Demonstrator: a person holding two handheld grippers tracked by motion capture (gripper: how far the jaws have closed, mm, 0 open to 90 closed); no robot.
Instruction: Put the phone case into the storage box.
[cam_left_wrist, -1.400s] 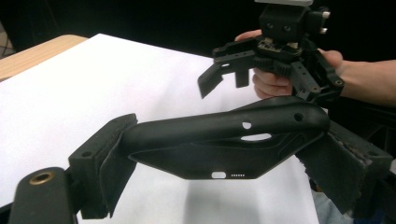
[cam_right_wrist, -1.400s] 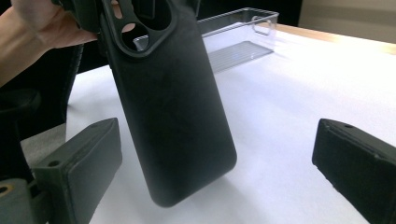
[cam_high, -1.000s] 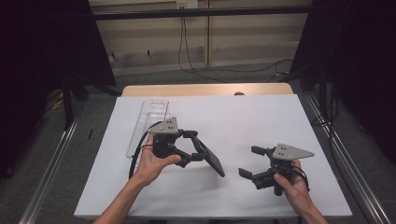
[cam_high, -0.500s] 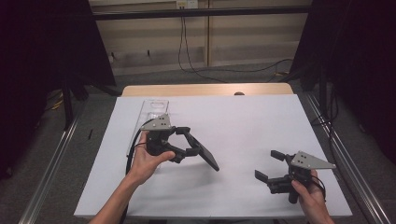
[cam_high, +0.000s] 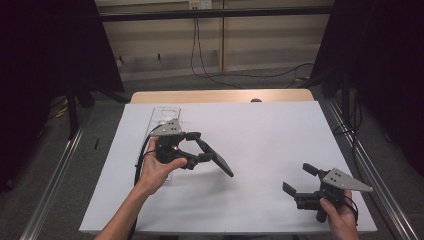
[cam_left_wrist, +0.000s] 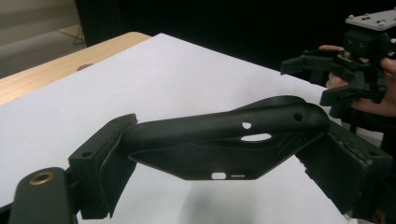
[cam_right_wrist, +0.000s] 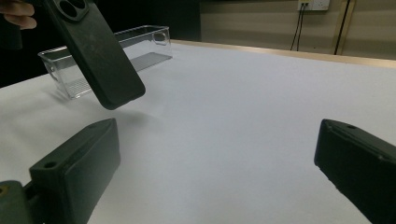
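The left gripper (cam_high: 200, 146) holds a black phone case (cam_left_wrist: 219, 140) clamped between its two jaws, raised above the white table (cam_high: 260, 130). The right gripper (cam_high: 299, 178), well apart from the case, has just been opening; its jaws stand wide with nothing between them

A white-topped table (cam_high: 260, 145) with a bare wooden far edge carries a clear plastic tray (cam_right_wrist: 140, 44) lying near its far left side.

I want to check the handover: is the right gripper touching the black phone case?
Apart. High view: the right gripper is open above bare table, far from the phone case held in the left gripper.
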